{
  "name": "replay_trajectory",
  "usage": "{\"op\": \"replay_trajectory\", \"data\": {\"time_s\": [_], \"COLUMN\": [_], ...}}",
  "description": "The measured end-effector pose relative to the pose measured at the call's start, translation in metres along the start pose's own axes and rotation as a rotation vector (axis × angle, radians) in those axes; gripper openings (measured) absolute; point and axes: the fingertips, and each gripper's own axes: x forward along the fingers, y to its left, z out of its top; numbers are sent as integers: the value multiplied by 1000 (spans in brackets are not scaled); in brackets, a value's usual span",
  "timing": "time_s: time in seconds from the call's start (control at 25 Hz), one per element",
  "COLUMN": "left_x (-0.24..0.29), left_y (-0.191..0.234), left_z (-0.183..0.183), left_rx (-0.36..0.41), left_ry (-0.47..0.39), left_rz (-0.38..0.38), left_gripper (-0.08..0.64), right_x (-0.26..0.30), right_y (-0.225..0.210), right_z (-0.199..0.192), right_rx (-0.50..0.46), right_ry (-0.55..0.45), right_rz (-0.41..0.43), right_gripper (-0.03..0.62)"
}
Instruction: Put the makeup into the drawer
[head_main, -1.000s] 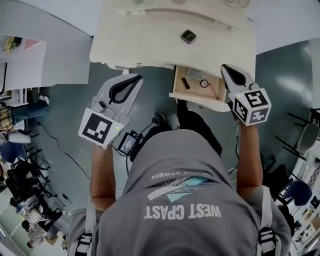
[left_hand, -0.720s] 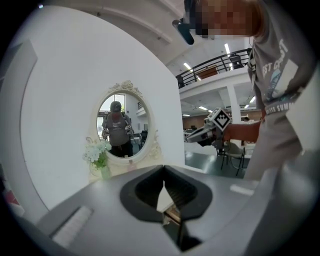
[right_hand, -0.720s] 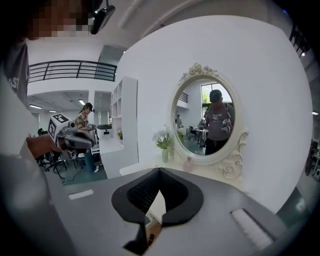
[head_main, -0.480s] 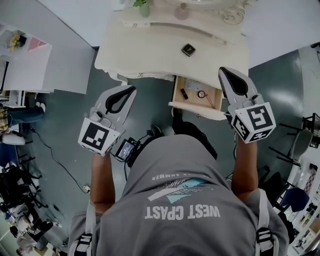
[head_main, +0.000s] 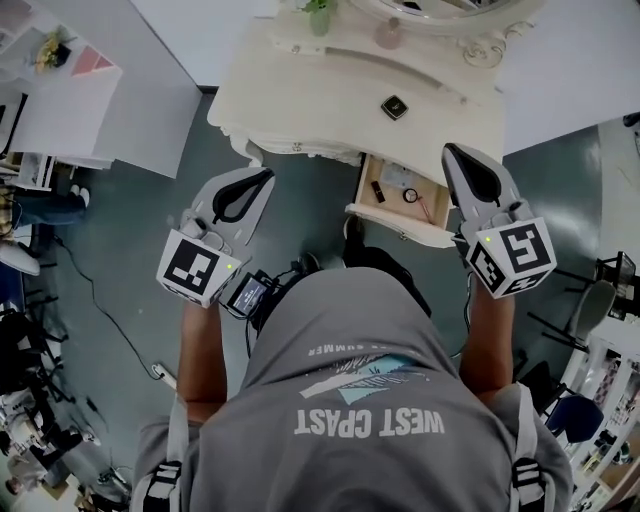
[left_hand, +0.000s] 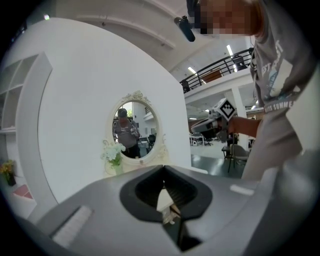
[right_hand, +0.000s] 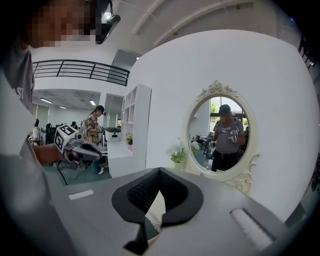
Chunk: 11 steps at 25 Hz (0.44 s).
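Left gripper (head_main: 262, 176) sits centre-left in the head view, jaws closed tip to tip w/ nothing between. Its own view (left_hand: 163, 172) confirms: black ribbed pads (left_hand: 145, 187) meet at the point, leaving a teardrop gap behind, w/ a matte grey plastic shell around. Right gripper (head_main: 455, 151), right of centre, is likewise closed and empty, same pad shape in its own view (right_hand: 159, 172). In the head view its body overlaps the right end of the drawer (head_main: 398, 222). Each gripper carries a white marker cube (head_main: 195, 268) w/ black square patterns.

Drawer stands pulled out, pale wood inside, upper centre-right of frame. In it: small dark tube (head_main: 378, 191), round ringed item (head_main: 410, 196), thin reddish stick (head_main: 428, 208). Makeup compact (head_main: 394, 107), dark, square w/ rounded corners, lies on the dresser (head_main: 320, 90) top, above the drawer in the frame, well apart from both grippers. Dresser is cream w/ a scalloped front edge.

Right gripper view shows an oval mirror (right_hand: 222, 132) in an ornate cream frame, white flowers (right_hand: 177, 151) at its lower left.

Writing: grey shirt (head_main: 300, 360), lower centre, reads "WEST" + approx "COAST", w/ smaller "SUMMER".
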Motion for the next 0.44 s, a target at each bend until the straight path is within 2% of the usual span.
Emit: {"op": "replay_trajectory", "data": {"time_s": [0.44], "left_x": [-36], "left_y": [10], "left_z": [-16], "left_rx": [-27], "left_ry": [7], "left_rz": [35], "left_gripper": [3], "right_x": [10], "right_y": [35], "right_z": [7], "right_rx": [-16], "right_ry": [16], "right_rz": [41], "right_gripper": [-2]}}
